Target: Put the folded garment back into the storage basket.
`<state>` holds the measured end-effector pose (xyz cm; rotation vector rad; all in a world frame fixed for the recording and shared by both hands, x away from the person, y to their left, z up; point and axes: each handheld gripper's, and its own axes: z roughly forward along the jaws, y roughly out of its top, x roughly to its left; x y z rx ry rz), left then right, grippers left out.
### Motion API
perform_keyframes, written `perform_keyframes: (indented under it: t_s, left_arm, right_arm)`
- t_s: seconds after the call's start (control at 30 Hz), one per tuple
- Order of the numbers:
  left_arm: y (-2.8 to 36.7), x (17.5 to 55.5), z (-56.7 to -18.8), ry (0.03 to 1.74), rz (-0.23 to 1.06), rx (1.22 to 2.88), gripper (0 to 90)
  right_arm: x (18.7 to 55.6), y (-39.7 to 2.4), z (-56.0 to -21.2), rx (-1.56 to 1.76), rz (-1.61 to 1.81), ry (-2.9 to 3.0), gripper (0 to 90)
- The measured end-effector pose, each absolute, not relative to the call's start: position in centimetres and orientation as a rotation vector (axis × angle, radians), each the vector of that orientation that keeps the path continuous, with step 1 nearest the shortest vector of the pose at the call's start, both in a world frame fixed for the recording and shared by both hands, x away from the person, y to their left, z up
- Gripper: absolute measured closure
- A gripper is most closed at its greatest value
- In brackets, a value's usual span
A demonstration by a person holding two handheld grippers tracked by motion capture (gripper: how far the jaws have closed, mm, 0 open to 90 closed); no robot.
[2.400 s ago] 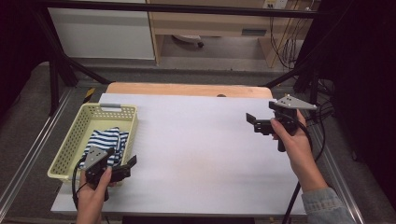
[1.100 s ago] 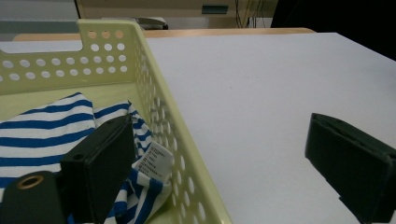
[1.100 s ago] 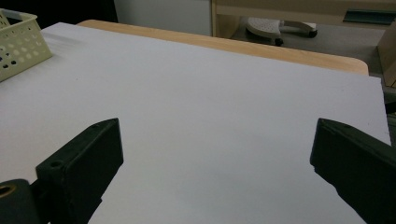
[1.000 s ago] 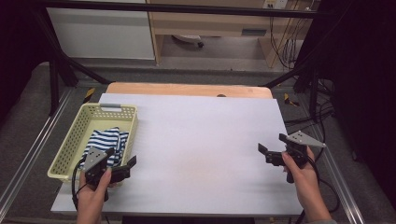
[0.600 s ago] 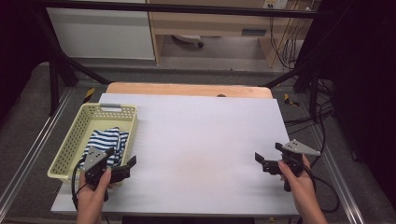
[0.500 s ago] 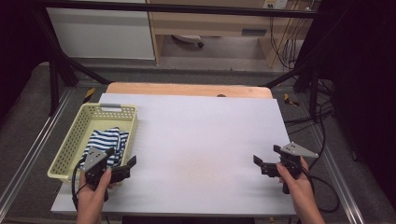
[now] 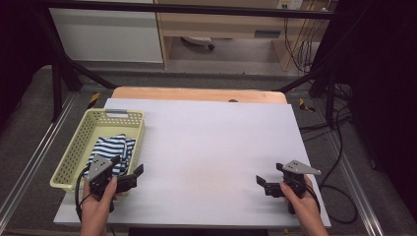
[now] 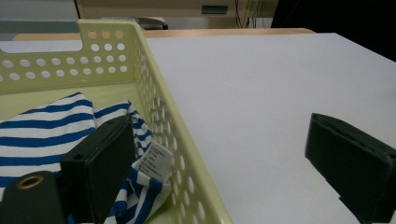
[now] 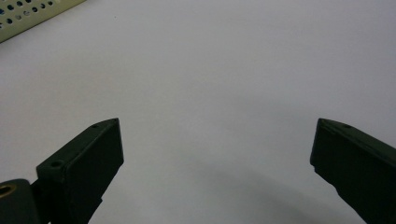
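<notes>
The left hand-held gripper [image 7: 129, 176] is spread wide and grasps nothing. In the left gripper view one jaw stands over the striped cloth [image 8: 51, 130] inside the basket [image 8: 154, 93], while the other jaw is over the bare tabletop [image 8: 261, 84]; the basket's long wall runs between the two jaws. Whether the inner jaw touches the cloth cannot be told. In the high view this gripper sits at the basket's near right corner, held by the left hand [image 7: 98, 204].

The right hand-held gripper [image 7: 268, 182] is also released, jaws far apart, with nothing between them but white tabletop in the right gripper view. It is held low by the right hand [image 7: 300, 201] near the near right corner of the tabletop, well apart from the basket.

The cloth, blue and white striped, lies crumpled in the near half of the pale yellow perforated basket at the left side of the tabletop. A small white care label [image 8: 153, 161] is sewn at its edge against the basket wall; it carries lines of fine print too small to read.
</notes>
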<state>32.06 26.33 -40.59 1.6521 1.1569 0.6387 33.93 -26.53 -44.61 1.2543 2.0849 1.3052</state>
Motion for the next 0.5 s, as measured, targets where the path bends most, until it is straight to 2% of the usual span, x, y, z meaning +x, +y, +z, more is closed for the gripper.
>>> perform_keyframes:
  t_s: [0.37, 0.5]
  left_arm:
    - [25.8, 31.5, -39.4, 1.086, 0.661, 1.648, 8.6]
    - [23.6, 30.5, -38.0, 0.993, 0.540, 1.684, 8.7]
  right_arm:
    - [34.7, -23.8, -45.2, 1.189, 1.338, 2.120, 3.2]
    - [35.5, -22.9, -45.1, 1.154, 1.340, 2.129, 3.3]
